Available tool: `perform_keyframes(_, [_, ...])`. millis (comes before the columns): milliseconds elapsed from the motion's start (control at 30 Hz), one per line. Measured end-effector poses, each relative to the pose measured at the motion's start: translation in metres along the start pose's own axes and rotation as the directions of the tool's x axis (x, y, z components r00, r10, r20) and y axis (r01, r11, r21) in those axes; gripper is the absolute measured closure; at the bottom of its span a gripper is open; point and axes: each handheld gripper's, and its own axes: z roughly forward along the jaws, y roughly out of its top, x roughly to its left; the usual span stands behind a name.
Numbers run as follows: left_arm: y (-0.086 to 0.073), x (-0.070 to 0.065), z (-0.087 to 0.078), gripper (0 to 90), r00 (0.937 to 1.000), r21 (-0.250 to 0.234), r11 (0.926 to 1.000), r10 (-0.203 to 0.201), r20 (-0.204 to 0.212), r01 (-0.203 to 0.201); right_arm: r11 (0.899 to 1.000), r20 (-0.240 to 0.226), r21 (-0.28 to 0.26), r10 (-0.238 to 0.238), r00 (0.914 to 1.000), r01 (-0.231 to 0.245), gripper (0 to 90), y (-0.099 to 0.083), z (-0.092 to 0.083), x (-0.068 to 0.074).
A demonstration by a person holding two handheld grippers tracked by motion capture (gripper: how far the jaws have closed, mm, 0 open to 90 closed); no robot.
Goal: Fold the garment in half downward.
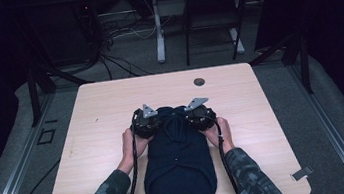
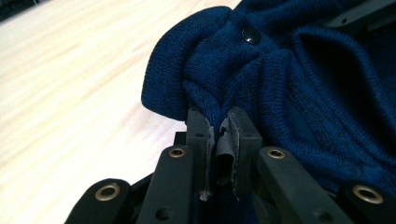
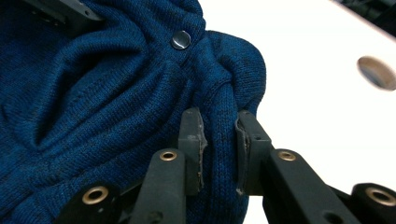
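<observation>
On the near half of the wooden table (image 1: 94, 137) a dark blue sweater (image 1: 179, 164) lay flat, the left gripper (image 1: 149, 121) and right gripper (image 1: 196, 114) each clamped on its bunched far edge, a round hole (image 1: 199, 81) beyond.

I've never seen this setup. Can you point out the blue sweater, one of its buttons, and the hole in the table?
blue sweater (image 1: 178, 161): high view, middle of its body.
button (image 2: 251, 34): left gripper view, its dark face.
hole in the table (image 1: 199, 81): high view, its centre.
</observation>
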Motion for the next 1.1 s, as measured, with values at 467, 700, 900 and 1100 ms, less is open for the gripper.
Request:
perform_keyframes(467, [0.012,-0.001,-0.021,81.7,0.9986,-0.092,0.9944,0.051,-0.016,-0.052,0.992,0.067,-0.099,-0.072,0.9951,0.079,74.7,0.010,-0.021,0.002])
perform_keyframes(700, [0.019,-0.002,-0.030,81.5,0.9959,-0.111,0.9898,0.086,-0.029,-0.089,0.983,0.110,-0.136,-0.107,0.9882,0.121,74.6,0.012,-0.029,0.005])
perform_keyframes(900, [0.023,-0.007,-0.038,81.6,0.9905,-0.142,0.9810,0.125,-0.056,-0.132,0.974,0.148,-0.177,-0.119,0.9817,0.145,74.6,0.015,-0.035,0.009])
perform_keyframes(1100, [0.027,-0.011,-0.046,81.7,0.9812,-0.176,0.9672,0.170,-0.092,-0.184,0.960,0.190,-0.215,-0.137,0.9721,0.178,74.6,0.015,-0.042,0.012])
